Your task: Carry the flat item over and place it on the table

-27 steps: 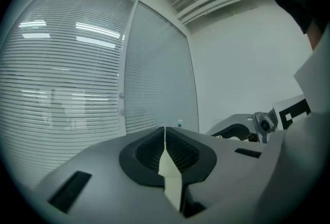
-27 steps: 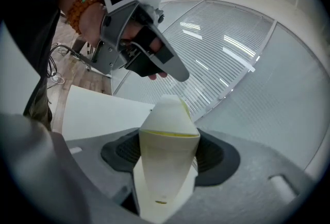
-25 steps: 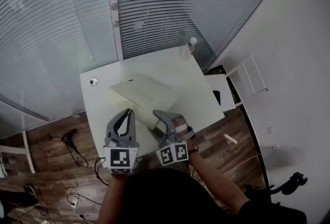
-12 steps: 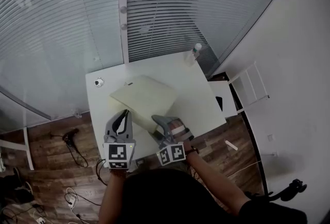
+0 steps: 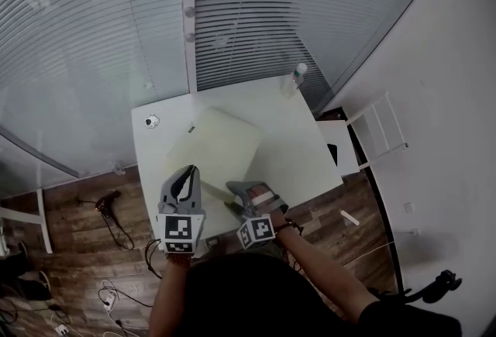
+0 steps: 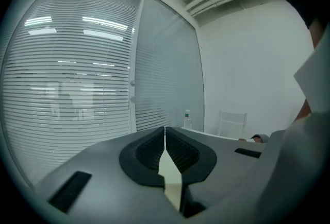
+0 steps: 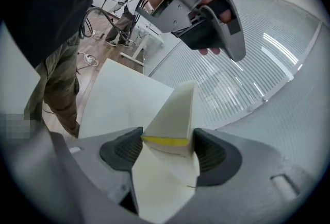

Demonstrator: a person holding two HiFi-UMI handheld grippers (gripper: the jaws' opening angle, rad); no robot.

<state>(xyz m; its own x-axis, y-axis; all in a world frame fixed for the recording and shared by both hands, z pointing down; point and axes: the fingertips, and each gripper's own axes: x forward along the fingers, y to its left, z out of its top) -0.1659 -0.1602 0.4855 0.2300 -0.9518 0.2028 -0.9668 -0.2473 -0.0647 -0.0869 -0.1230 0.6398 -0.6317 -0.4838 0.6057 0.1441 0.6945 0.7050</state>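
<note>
The flat item (image 5: 215, 148) is a pale cream panel lying low on the white table (image 5: 298, 143), its near edge toward me. My left gripper (image 5: 188, 179) is shut on that near edge; in the left gripper view a thin cream strip (image 6: 169, 170) sits pinched between the pads of the left gripper (image 6: 165, 148). My right gripper (image 5: 239, 191) is at the same edge further right. The jaws of the right gripper (image 7: 169, 151) have just been opening and stand wide, with the item's thick yellow-lined edge (image 7: 166, 140) between them, not pressed.
A clear bottle (image 5: 297, 73) stands at the table's far right corner and a small round object (image 5: 152, 121) at its far left corner. A white chair (image 5: 376, 130) is to the right. Cables (image 5: 108, 211) lie on the wooden floor. Blinds close off the far side.
The flat item has come down from a tilted, raised pose to lie low on the table. Both grippers sank with it, the right one more. The left stays shut on the edge.
</note>
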